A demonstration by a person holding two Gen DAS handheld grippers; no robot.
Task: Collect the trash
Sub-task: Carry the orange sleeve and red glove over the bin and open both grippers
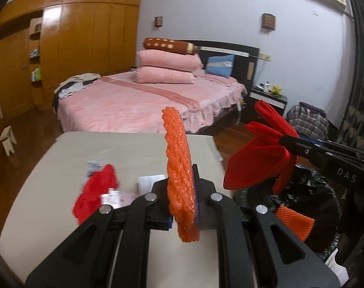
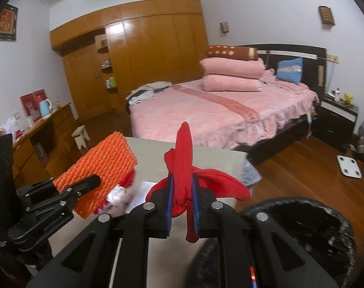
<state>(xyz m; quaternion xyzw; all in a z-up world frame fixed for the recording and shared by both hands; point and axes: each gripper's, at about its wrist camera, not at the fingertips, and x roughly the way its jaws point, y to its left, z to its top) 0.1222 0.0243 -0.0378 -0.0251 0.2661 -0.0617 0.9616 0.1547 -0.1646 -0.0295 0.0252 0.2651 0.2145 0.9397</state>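
Note:
My left gripper [image 1: 182, 192] is shut on an orange foam net sleeve [image 1: 179, 168], held upright above the beige table [image 1: 50, 180]; it also shows in the right wrist view [image 2: 102, 170]. My right gripper [image 2: 182, 196] is shut on a red cloth-like piece of trash [image 2: 184, 158], which shows at the right of the left wrist view [image 1: 258, 158], above a bin lined with a black bag [image 1: 321, 206]. Another orange net piece [image 1: 294, 223] lies inside the bin. A red scrap [image 1: 95, 192] and white paper bits [image 1: 112, 196] lie on the table.
A pink bed [image 1: 138, 100] with stacked pillows stands behind the table. A wooden wardrobe [image 1: 74, 48] fills the back left. A small white stool [image 1: 8, 139], a black nightstand [image 1: 268, 100] and a plaid bag [image 1: 309, 117] stand on the wooden floor.

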